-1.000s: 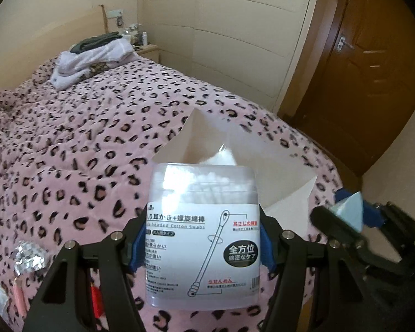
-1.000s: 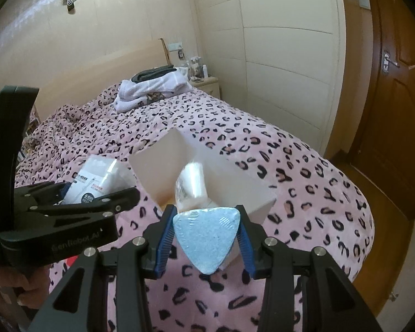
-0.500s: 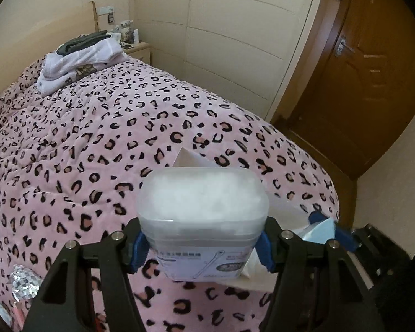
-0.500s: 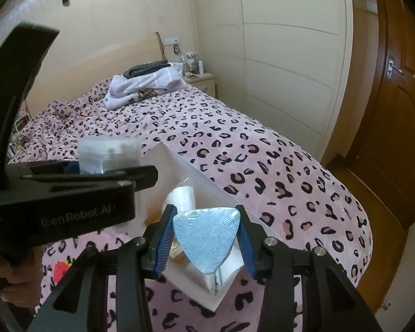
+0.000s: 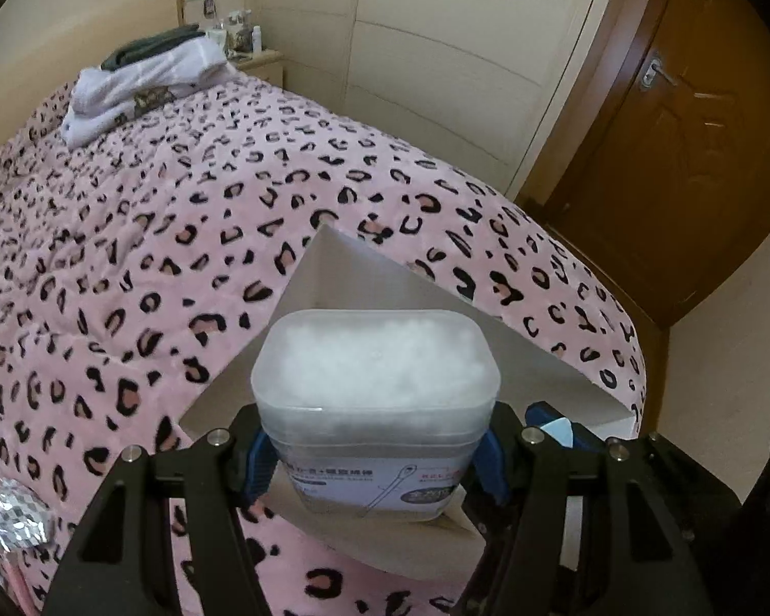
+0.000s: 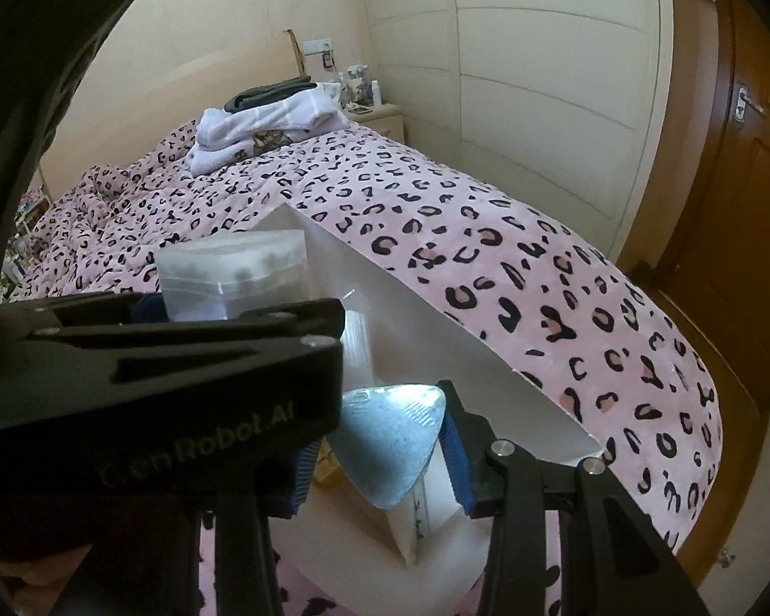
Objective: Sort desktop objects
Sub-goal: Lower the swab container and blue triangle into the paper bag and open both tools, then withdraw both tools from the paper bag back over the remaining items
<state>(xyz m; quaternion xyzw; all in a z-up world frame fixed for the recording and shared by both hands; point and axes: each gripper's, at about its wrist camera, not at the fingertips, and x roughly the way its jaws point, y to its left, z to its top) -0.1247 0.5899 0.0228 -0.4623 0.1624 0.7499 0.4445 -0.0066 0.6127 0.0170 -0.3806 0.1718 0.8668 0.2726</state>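
Observation:
A clear plastic box of cotton swabs (image 5: 380,390) is clamped between the blue pads of my left gripper (image 5: 374,462), its white-filled top facing the camera. It hangs over an open white cardboard box (image 5: 385,267) that lies on the pink leopard-print bed cover. My right gripper (image 6: 385,462) is shut on a pale blue rounded triangle (image 6: 390,436), low over the same white box (image 6: 436,318). The left gripper's black body (image 6: 179,359) crosses the right wrist view and hides that gripper's left finger. The swab box (image 6: 231,272) shows above it. Clear-wrapped packets (image 6: 357,344) lie inside the box.
Folded white towels (image 5: 143,77) with a dark item on top lie at the far end of the bed. Beyond them is a bedside table with bottles (image 5: 241,46). A brown door (image 5: 693,154) stands to the right, past the bed's edge. A crumpled foil piece (image 5: 18,518) lies at lower left.
Both grippers have moved forward and down over the white box, still holding their objects. The swab box has tipped from label-on to top-on. The left gripper now fills the right view's left side.

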